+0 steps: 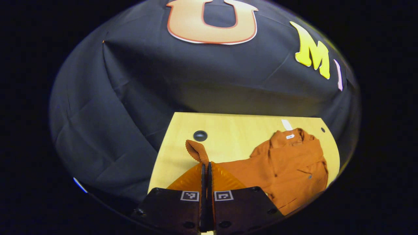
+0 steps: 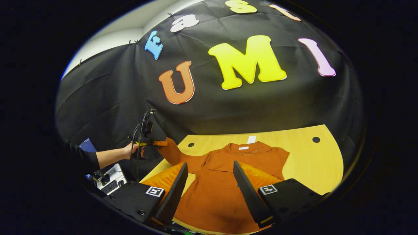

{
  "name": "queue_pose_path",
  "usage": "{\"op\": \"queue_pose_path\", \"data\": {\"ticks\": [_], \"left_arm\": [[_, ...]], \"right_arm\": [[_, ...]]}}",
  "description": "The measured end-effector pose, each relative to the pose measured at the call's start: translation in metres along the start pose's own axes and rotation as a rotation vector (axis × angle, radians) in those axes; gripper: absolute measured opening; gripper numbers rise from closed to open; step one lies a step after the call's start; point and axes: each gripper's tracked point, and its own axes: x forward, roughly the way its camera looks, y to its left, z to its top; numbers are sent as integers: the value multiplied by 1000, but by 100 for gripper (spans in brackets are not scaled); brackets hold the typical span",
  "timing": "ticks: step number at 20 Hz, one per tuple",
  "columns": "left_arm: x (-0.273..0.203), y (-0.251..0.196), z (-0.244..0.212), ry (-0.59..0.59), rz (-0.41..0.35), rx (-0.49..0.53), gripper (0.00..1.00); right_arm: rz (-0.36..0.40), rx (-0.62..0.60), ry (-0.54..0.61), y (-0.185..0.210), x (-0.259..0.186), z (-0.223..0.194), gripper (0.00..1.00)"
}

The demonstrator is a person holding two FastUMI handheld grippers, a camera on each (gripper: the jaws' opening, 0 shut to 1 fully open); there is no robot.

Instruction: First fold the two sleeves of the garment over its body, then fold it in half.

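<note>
1. Pale wooden table, black cloth wall behind.
2. Left gripper clenched on sleeve cuff, raised off tabletop at table's left edge.
3. Right gripper released, hovering above garment body, touching nothing.
4. Garment flat, collar toward wall; far sleeve lying near body.
5. Risks: thin pinch may slip; hard pull likely drags unpinned body sideways.
</note>
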Motion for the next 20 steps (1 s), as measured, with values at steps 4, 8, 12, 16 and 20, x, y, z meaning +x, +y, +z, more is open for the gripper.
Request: {"op": "queue_pose_path", "data": {"ticks": [4, 8, 12, 16, 20], "left_arm": [[-19, -82, 35, -46, -50, 38, 2], [-27, -173, 55, -80, -100, 132, 3], [-23, -259, 53, -70, -177, 196, 3], [-16, -347, 42, -42, -258, 250, 3], [-2, -434, 15, 23, -338, 269, 3]], "right_arm": [[-37, 13, -48, -35, -44, 5, 90], [-91, 56, -95, -75, -82, 14, 90], [-147, 100, -136, -113, -114, 20, 89], [-215, 131, -168, -150, -141, 25, 90], [-280, 185, -169, -177, -163, 14, 89]]}}
